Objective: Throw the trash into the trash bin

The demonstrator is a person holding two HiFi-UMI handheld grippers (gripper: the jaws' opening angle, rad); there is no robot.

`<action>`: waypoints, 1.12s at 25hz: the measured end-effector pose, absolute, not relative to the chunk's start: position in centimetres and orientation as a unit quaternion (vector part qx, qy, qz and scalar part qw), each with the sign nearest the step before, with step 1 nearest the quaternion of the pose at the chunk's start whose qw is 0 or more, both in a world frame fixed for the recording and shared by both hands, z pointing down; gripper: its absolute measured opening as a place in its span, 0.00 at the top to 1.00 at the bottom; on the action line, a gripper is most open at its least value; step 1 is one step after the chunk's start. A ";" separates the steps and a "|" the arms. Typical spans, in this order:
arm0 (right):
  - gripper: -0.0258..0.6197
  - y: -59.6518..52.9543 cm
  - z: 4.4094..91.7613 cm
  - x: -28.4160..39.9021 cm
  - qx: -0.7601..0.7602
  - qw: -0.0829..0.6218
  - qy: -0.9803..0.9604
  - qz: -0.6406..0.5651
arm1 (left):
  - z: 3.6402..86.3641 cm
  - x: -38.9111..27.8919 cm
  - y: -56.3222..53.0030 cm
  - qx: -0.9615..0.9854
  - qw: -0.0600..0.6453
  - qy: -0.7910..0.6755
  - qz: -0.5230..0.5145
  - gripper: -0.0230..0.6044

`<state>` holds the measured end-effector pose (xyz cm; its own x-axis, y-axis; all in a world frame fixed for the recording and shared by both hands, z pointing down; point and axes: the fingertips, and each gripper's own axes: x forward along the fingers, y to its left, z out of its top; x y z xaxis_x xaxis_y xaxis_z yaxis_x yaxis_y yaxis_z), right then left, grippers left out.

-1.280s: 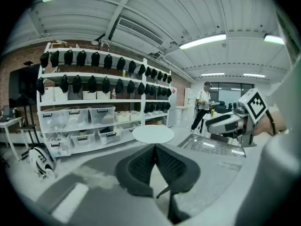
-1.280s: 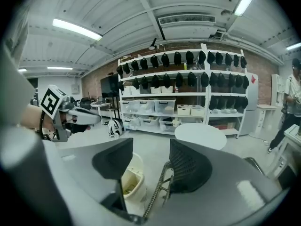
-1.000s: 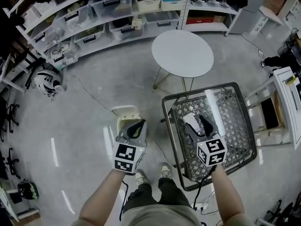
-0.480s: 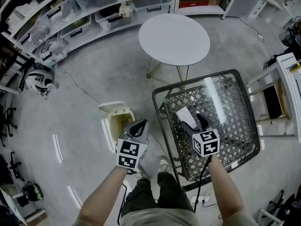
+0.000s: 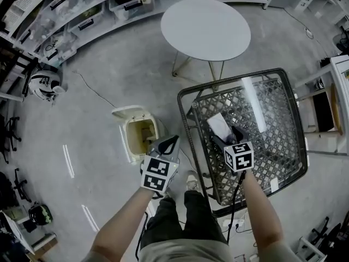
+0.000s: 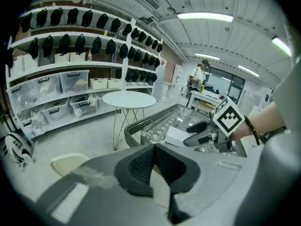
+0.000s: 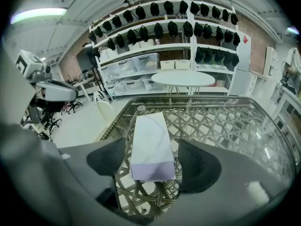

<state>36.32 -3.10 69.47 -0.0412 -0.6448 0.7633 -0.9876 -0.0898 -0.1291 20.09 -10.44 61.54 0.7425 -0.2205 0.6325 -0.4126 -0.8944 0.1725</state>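
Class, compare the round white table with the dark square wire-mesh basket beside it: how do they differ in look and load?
The round white table has a smooth solid top; the dark square wire-mesh basket is open lattice with a raised rim. The table is bare; the basket carries a white rectangular box. Both stand on the grey floor.

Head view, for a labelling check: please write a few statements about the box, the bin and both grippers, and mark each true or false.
1. The white box lies on the lattice table. True.
2. The right gripper is clamped on the white box. False: its jaws are opening, and the box sits between them with a gap at each side.
3. The trash bin on the floor has its lid shut. False: the lid is up and the bin stands open.
4. The left gripper has its jaws together with nothing between them. True.
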 end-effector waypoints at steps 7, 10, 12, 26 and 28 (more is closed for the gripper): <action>0.43 -2.9 71.4 35.9 0.639 0.256 -0.625 0.368 | 63.6 18.7 -9.8 0.914 0.162 -0.171 0.330 0.96; 0.48 -3.0 72.0 36.0 0.645 0.251 -0.616 0.376 | 64.0 18.3 -10.0 0.914 0.158 -0.171 0.332 0.96; 0.49 -3.0 71.9 35.7 0.647 0.234 -0.613 0.388 | 63.8 17.8 -10.2 0.915 0.154 -0.172 0.332 0.96; 0.49 -4.0 61.1 33.2 0.672 0.166 -0.624 0.363 | 56.5 13.1 -12.6 0.924 0.122 -0.204 0.300 0.96; 0.49 -4.3 58.6 32.4 0.672 0.154 -0.633 0.352 | 54.7 12.4 -12.8 0.927 0.117 -0.209 0.288 0.96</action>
<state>32.44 -4.26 58.65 -0.0481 -0.7423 0.6683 -0.9593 -0.1521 -0.2379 12.36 -12.82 54.72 0.7471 -0.3200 0.5827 -0.4551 -0.8851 0.0974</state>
